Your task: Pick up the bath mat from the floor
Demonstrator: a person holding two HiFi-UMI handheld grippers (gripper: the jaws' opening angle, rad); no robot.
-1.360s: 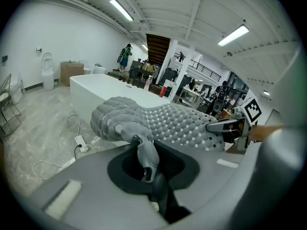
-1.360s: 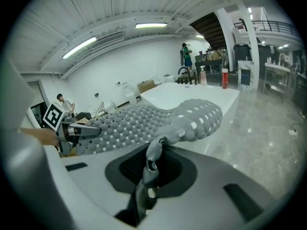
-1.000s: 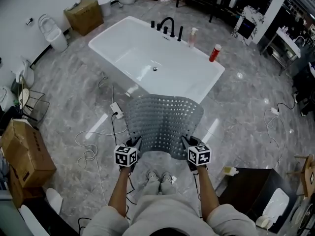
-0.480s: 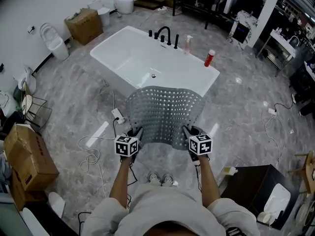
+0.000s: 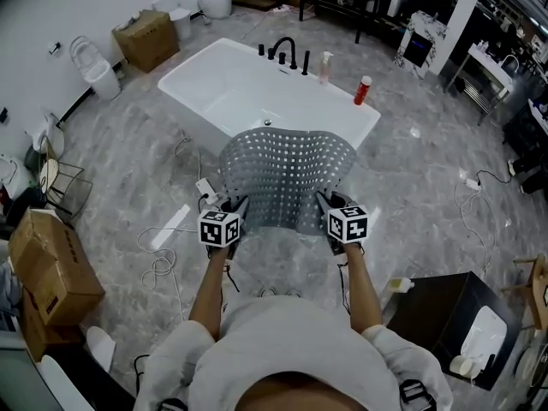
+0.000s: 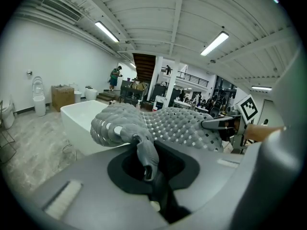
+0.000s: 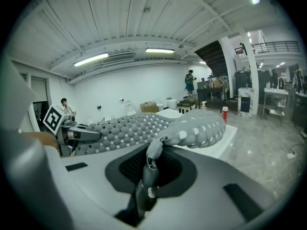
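1. While we stand facing the bathtub (image 5: pixel 224 74), we hold the bath mat (image 5: pixel 287 176) up off the marble floor (image 5: pixel 137 152), out in front of us at about arm's height.
2. Our left gripper (image 6: pixel 147 163) has its jaws pinched tight on the near left corner of the mat, and a narrow fold of the grey rubber runs down between them.
3. Our right gripper (image 7: pixel 149 168) is clamped the same way on the near right corner, with a twisted strip of mat caught between its closed jaws.
4. We see the held edge run from left to right between the two grippers, fairly level, and the sheet reaches forward from that edge toward the tub.
5. From the head view, the far edge lies over the tub's near rim, and it looks wider than the edge we grip.
6. We cannot tell from this steep angle whether the long axis runs across us or away from us.
7. Both far corners curl downward, which shows as rounded humps in the two gripper views; the middle of the mat bows up slightly.
8. We note a black tap (image 5: pixel 288 50) and a red bottle (image 5: pixel 363 91) on the tub's far rim, well apart from the mat.
9. A white power strip (image 5: pixel 205 191) lies on the floor just left of the mat's left side.
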